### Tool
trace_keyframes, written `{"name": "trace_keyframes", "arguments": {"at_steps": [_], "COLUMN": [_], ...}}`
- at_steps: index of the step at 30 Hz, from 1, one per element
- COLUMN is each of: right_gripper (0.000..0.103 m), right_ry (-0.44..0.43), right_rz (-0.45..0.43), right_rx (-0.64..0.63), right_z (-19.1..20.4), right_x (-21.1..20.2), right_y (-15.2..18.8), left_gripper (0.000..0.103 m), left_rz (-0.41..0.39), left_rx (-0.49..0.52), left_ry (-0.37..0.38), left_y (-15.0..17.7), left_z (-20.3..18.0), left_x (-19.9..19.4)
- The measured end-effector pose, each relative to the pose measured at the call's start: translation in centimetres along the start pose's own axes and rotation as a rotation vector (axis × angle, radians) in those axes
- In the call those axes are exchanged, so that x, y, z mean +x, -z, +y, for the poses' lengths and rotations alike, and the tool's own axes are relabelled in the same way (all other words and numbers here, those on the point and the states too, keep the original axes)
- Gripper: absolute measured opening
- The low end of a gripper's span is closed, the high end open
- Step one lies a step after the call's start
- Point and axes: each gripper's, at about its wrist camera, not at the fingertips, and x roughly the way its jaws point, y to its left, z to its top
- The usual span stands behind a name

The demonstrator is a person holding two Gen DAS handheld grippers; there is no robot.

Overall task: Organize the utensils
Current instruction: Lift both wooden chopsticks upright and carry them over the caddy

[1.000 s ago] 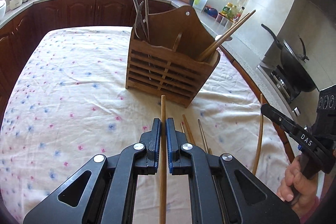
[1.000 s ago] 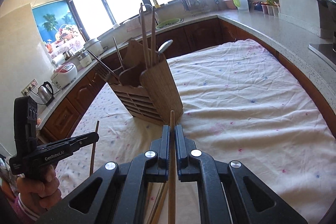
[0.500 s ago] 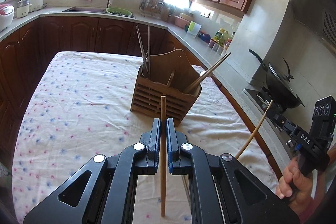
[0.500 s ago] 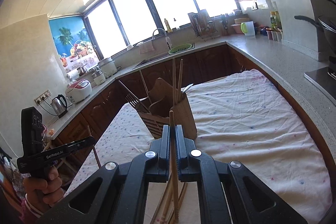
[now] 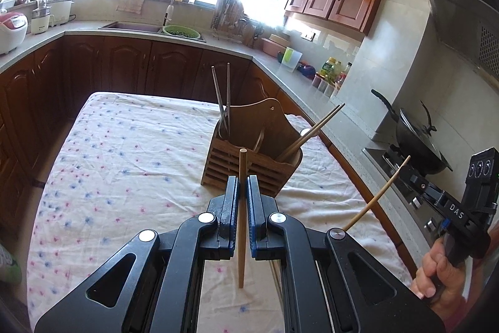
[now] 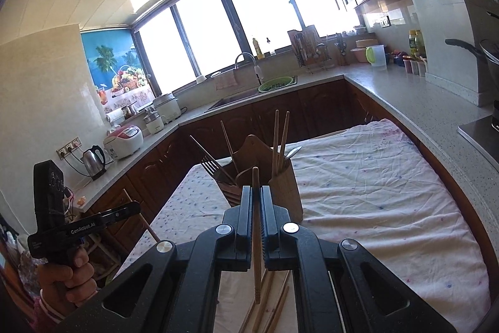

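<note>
1. Left wrist view: your left gripper (image 5: 242, 186) is clamped on a chopstick (image 5: 241, 208) standing upright at lower centre, its tip overlapping the holder (image 5: 249, 158) at mid-frame on the cloth (image 5: 124, 161). Your right gripper (image 5: 405, 169), at the right edge, pinches a second chopstick (image 5: 377, 195).
2. Right wrist view: your right gripper (image 6: 256, 202) grips its chopstick (image 6: 256, 223) upright at centre, the holder (image 6: 280, 180) just above. Loose chopsticks (image 6: 271, 305) lie below.

surface: table (image 5: 93, 177) with floral cloth; on it: wooden utensil holder (image 5: 249, 167); loose chopsticks (image 6: 268, 301)
</note>
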Motion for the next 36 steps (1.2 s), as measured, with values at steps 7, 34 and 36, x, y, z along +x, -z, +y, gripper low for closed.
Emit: {"name": "trace_keyframes", "arguments": {"at_steps": [7,34,36], "right_gripper": [0.004,0.004,0.004], "right_ry": [-0.014,0.024,0.041], "right_rz": [-0.024,-0.260,-0.258], "right_rx": [-0.013,-0.119,-0.123], "right_z": [0.6,3.2,3.0], "right_x": [0.3,4.8,5.6], "right_y": [-1.2,-10.6,-10.4], "left_gripper": [0.005,0.005,0.005], "left_rz": [-0.043,-0.338,-0.335], "left_rx": [0.004,-0.007,-0.035], "left_ry": [-0.003,-0.055,-0.067], "left_y": [-1.7,-14.5,-14.6], "left_z": [-0.1,-0.9,-0.3], "left_x": [-0.5,2.1,3.4]}}
